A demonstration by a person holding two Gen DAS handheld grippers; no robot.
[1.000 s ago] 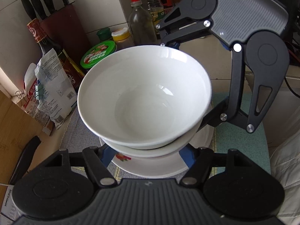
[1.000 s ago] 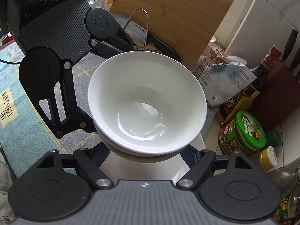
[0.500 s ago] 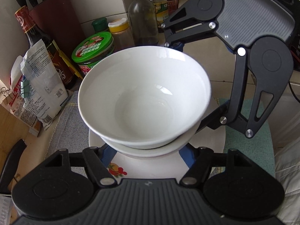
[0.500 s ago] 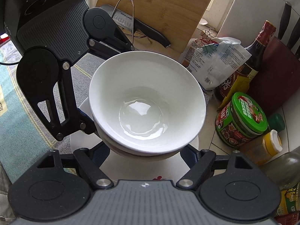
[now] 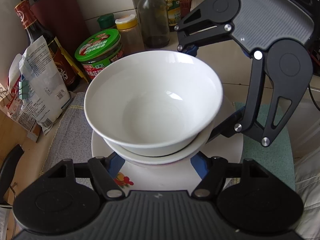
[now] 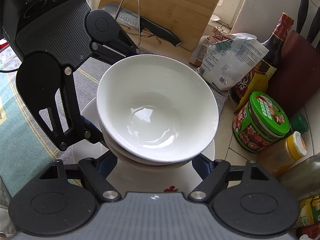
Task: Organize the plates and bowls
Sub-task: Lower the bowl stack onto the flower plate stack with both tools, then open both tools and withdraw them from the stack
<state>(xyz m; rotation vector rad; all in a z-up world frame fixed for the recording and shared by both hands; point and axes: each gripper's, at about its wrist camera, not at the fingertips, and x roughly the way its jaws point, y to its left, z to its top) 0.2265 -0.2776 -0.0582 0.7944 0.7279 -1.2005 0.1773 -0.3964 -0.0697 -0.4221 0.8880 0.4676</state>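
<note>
Bowls come first: a white top bowl (image 5: 154, 104) sits nested in a second, lower bowl (image 5: 160, 156), and the pair hangs just above a white plate (image 5: 230, 140) with a small fruit print near its front edge. Whether the lower bowl's foot touches the plate cannot be told, since the bowls hide that spot in both views.

Both tools share the load. The left gripper (image 5: 154, 160) has its blue fingers (image 5: 200, 166) tucked against the lower bowl's wall from either side, clenched on it, and the right gripper (image 6: 155, 163) clamps the same bowl from another side. In the left wrist view the right tool reaches in from the upper right, one finger behind the rim and the other under the bowl's right flank. Gripping low, on the under bowl, likely carries the whole stack at once and keeps the top bowl seated by its own weight; four contact points probably stop a smooth, round wall from twisting out.

The plate rests on a grey cloth (image 5: 68, 124), with a teal mat (image 5: 268, 146) on the far side. The stack looks roughly centred over the plate, which suits setting bowls on plates as one pile.

Around it stand a green-lidded jar (image 5: 100, 54), a dark sauce bottle (image 5: 46, 46), a clipped white bag (image 5: 42, 88) and a knife block (image 5: 60, 20), all near enough to be knocked by a careless swing.
</note>
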